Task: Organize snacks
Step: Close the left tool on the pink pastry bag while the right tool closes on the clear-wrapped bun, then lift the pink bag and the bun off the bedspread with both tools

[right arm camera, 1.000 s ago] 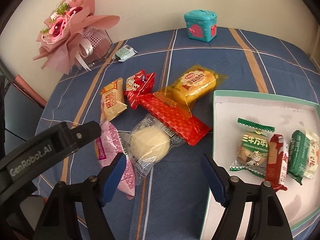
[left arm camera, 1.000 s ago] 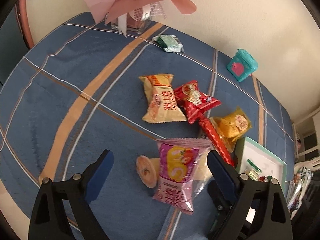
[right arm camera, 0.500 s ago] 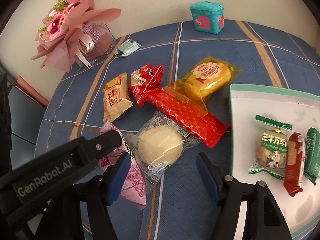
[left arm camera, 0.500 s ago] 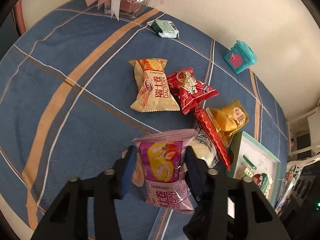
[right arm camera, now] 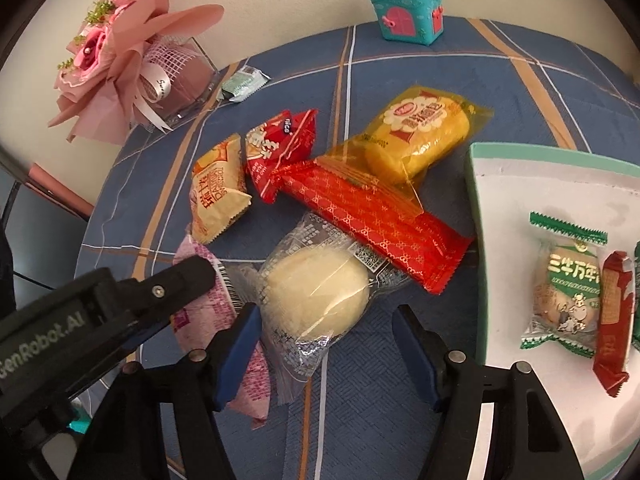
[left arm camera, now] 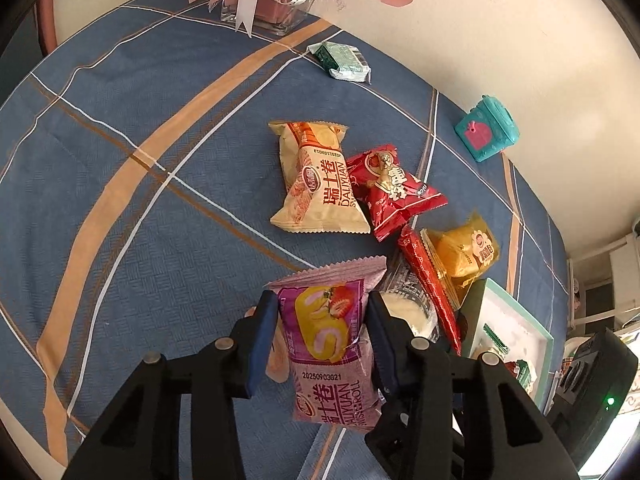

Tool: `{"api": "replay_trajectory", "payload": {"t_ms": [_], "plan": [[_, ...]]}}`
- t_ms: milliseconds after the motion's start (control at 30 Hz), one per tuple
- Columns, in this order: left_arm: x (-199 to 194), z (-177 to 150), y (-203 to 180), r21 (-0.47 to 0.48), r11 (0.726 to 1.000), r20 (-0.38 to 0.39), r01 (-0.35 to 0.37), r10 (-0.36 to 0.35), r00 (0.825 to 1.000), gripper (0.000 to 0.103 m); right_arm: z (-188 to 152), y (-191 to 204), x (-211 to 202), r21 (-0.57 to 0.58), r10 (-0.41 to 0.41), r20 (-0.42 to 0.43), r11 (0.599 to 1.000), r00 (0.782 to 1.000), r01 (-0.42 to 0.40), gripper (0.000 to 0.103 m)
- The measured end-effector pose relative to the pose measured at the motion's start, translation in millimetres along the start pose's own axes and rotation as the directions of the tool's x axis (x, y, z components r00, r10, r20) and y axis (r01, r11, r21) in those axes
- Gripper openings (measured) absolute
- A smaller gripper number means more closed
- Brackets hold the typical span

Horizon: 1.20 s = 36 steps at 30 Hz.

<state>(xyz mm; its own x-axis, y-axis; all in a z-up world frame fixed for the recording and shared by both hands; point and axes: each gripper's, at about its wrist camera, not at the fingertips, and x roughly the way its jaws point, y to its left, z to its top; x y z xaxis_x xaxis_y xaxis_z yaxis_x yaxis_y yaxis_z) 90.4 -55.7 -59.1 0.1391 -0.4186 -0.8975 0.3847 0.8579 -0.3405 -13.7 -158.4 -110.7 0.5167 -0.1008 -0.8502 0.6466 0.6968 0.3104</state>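
The blue tabletop (left arm camera: 120,184) has snacks on it. The left tool (left arm camera: 322,334) has just squeezed onto the pink roll pack (left arm camera: 328,344). The right tool (right arm camera: 326,346) sits half wide around the clear bun pack (right arm camera: 316,292), its jaws just closing.

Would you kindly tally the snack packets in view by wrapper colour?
Red packets: 3
Green packets: 3
Yellow packet: 1
Cream packet: 1
Pink packet: 1
Clear packet: 1
Total: 10

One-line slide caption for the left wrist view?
Left tongs shut on the purple Swiss roll packet, other snacks scattered on the blue plaid tablecloth.
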Motion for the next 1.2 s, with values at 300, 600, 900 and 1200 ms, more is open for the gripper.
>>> {"api": "replay_trajectory", "payload": {"t_ms": [300,600,900,1200], "plan": [[-0.3,-0.4,-0.3,0.002,1.000,0.001,-0.005,0.005,1.000,0.046,-0.5,2.7,-0.9,0.003,0.041,0.001,0.999,0.999,-0.041,0.053],[-2.6,-1.5,0.1,-0.010,1.000,0.002,-0.003,0.003,1.000,0.044,-2.4,0.0,-9.0,0.012,0.069,0.010,0.998,0.998,-0.069,0.043],[-13.9,-0.6,0.7,-0.012,1.000,0.040,-0.018,0.018,0.999,0.041,-5.1,-6.6,-25.6,0.021,0.108,0.025,0.994,0.994,-0.109,0.032],[-27.4,0.0,-0.4,-0.018,1.000,0.081,-0.018,0.019,0.997,0.040,-4.5,-4.3,-42.9,-0.002,0.150,0.044,0.989,0.988,-0.150,0.005]]}}
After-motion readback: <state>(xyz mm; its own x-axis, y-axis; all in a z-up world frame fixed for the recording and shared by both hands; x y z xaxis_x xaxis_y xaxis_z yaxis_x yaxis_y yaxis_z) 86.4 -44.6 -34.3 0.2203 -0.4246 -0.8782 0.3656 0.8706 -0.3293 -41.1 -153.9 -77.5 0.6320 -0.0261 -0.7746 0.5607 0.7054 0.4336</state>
